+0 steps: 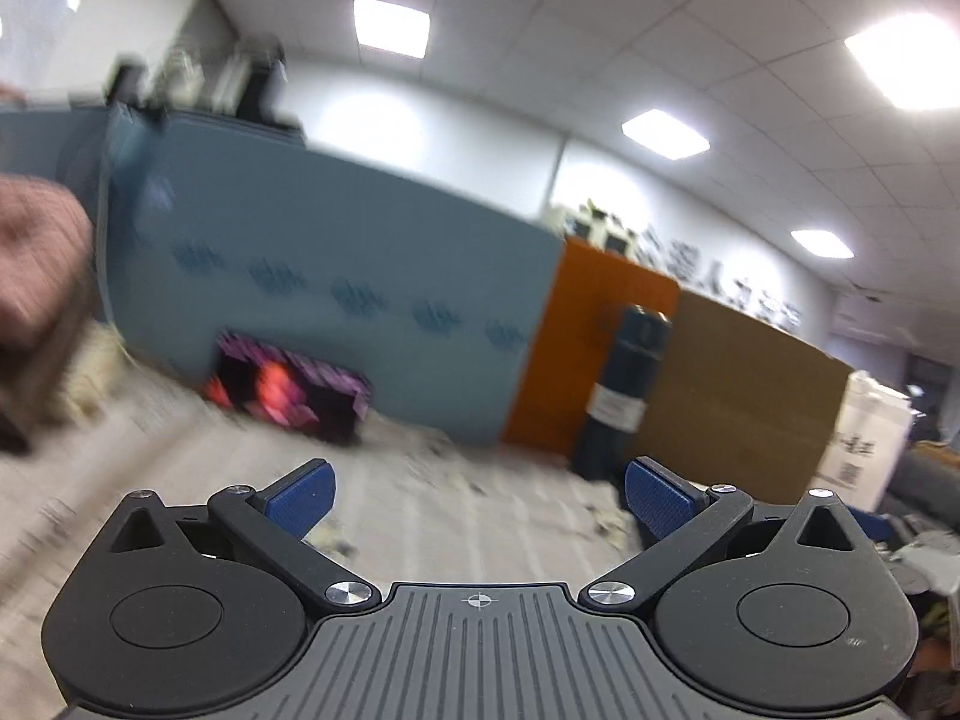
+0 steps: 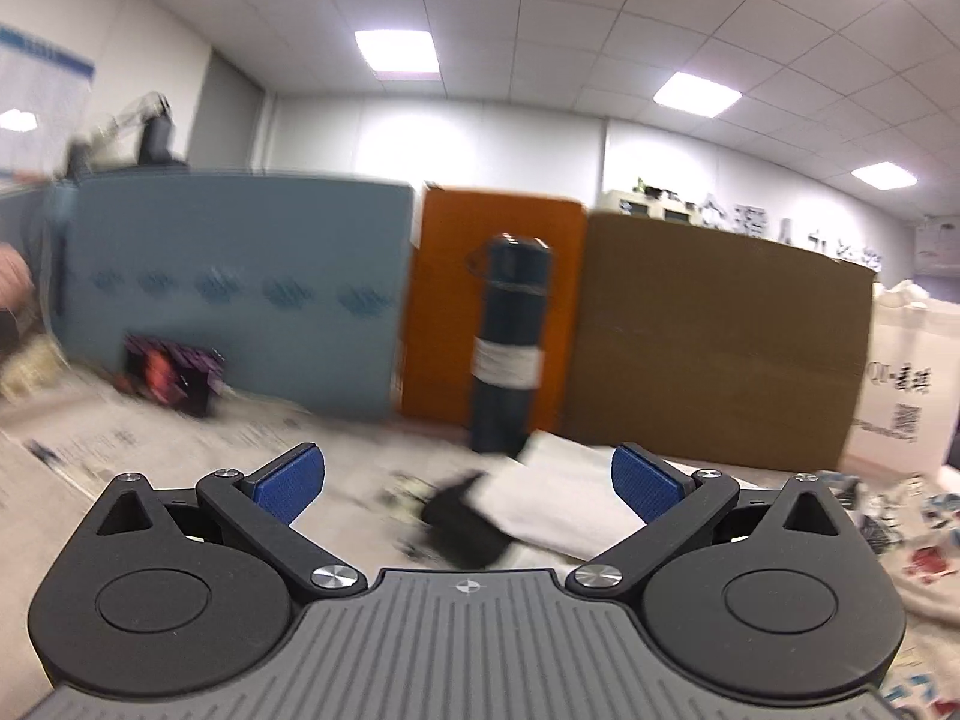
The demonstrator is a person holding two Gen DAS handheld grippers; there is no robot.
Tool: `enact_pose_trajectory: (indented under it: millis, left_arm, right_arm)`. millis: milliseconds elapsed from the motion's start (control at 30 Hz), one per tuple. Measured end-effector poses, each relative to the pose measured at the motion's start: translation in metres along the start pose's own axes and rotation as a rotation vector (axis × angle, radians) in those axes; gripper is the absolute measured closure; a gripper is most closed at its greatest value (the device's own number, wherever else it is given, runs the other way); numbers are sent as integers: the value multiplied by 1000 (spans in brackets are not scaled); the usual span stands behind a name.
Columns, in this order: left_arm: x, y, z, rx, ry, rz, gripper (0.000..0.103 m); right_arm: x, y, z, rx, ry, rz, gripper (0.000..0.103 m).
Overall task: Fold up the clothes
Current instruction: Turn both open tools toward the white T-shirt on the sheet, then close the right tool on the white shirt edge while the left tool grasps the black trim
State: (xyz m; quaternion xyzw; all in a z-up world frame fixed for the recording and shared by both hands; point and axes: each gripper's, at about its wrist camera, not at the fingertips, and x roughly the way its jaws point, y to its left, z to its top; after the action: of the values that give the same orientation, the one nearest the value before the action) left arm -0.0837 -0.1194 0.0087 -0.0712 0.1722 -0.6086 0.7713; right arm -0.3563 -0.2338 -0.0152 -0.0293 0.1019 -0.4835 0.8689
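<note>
Both views are motion-blurred. My left gripper (image 1: pixel 478 501) is open and empty, held above a table covered with a pale printed cloth (image 1: pixel 420 516). My right gripper (image 2: pixel 467 487) is open and empty too. Just ahead of it lies a white folded garment (image 2: pixel 558 501) with a black piece (image 2: pixel 465 525) on its near-left corner. A white garment with colourful prints (image 2: pixel 918 546) lies crumpled at the far right of the right wrist view.
A dark blue bottle (image 2: pixel 510 348) stands at the back, also in the left wrist view (image 1: pixel 624 390). Behind it stand a blue panel (image 2: pixel 234 276), an orange board (image 2: pixel 444 300) and a cardboard box (image 2: pixel 720 354). A dark purple box (image 1: pixel 288 390) sits at the panel's foot. A white bag (image 2: pixel 906 384) stands right.
</note>
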Motion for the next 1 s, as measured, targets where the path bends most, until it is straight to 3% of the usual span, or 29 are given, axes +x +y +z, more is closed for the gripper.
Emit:
enact_pose_trajectory:
  millis: [200,400,900,967,1000]
  left_arm:
    - [33,-9,-1,-45,103,-70,0]
    - [60,-17,-4,-24,185,-87,0]
    - [79,-31,-17,42,264,-92,0]
    - [81,-33,-17,46,267,-94,0]
    - [82,-35,-17,49,269,-95,0]
  right_arm:
    - [24,-22,-8,-95,96,-48,0]
    - [60,-32,-14,-153,199,-66,0]
    - [130,-36,-12,-203,330,-85,3]
    - [137,-38,-10,-198,330,-89,8]
    - [140,-39,-10,-187,331,-87,18]
